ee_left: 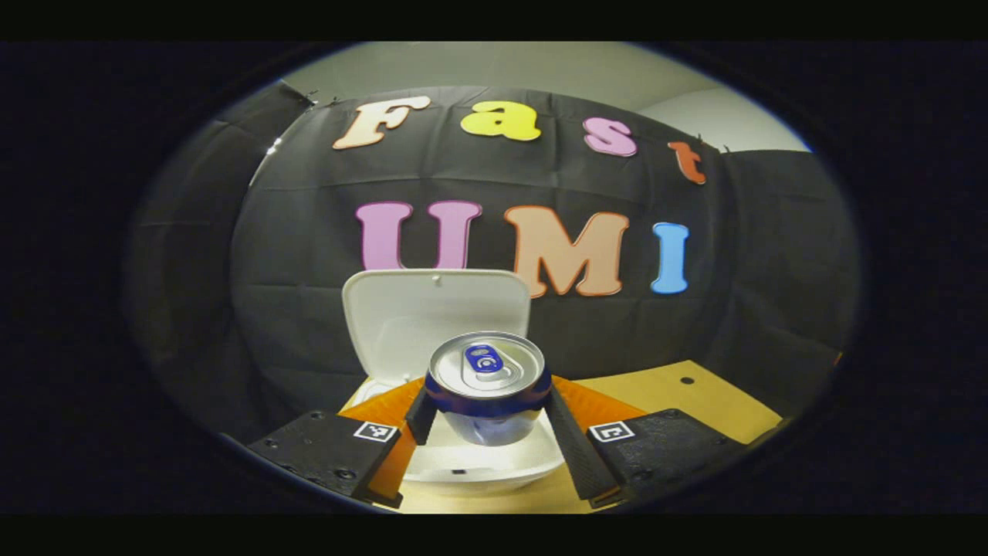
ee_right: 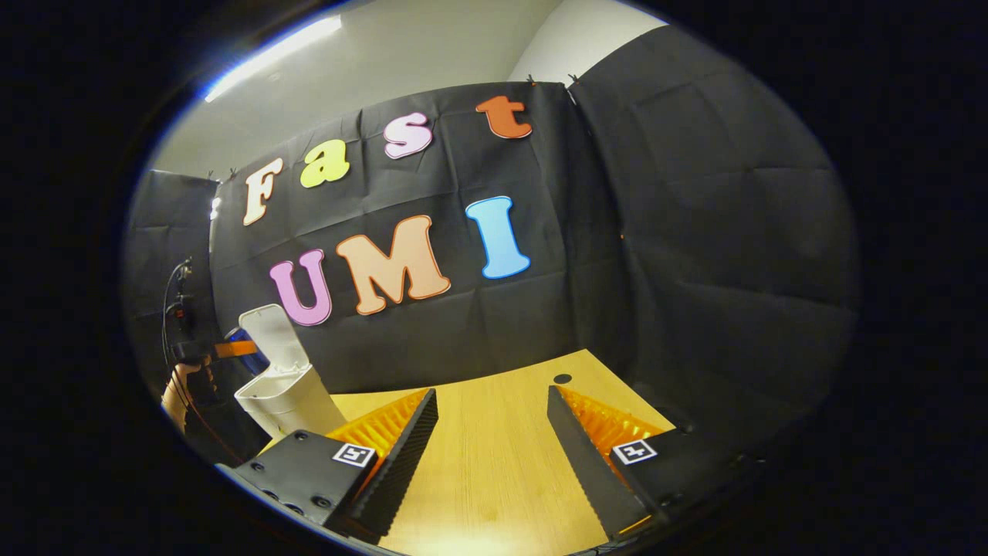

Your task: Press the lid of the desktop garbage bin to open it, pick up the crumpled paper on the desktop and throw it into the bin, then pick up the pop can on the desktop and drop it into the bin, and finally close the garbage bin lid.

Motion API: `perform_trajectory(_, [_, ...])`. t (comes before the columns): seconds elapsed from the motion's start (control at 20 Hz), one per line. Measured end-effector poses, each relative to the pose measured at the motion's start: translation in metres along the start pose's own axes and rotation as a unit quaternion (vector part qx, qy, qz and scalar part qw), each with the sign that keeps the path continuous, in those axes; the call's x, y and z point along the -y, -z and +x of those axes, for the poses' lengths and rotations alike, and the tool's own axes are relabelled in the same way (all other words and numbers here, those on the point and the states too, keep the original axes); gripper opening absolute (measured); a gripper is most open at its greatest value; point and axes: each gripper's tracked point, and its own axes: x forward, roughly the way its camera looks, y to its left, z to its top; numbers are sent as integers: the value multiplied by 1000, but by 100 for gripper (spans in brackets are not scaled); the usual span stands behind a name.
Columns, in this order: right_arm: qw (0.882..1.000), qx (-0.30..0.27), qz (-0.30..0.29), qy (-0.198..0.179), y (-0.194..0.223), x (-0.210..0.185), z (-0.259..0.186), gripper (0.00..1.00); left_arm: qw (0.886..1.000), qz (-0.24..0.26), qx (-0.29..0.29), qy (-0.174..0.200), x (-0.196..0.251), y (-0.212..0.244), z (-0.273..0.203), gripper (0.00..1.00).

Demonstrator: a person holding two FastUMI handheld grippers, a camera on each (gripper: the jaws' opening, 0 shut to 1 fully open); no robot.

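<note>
1. Here, in the left gripper view, the left gripper clamps the pop can from both sides; the can stands upright, lifted above the open garbage bin.
2. Behind the can, the bin's lid stands raised; the wooden desktop spreads right.
3. In the right gripper view, the right gripper hangs over the desktop, jaws wide, gripping nothing.
4. Farther left there, the bin stands lid up; beside it a hand holds the left gripper.
</note>
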Motion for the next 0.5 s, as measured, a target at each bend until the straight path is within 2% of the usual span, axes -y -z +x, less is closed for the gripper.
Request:
perform_trajectory(0.25, [999,13,10,31,-12,17,-12,95,999,-19,-47,-2,-19,38,25,76])
perform_trajectory(0.35, [999,14,10,38,-11,17,-11,96,999,-30,-42,1,-19,39,27,80])
perform_trajectory(0.5, [999,9,10,41,-8,20,-14,95,1000,-25,-10,3,-19,22,24,80])
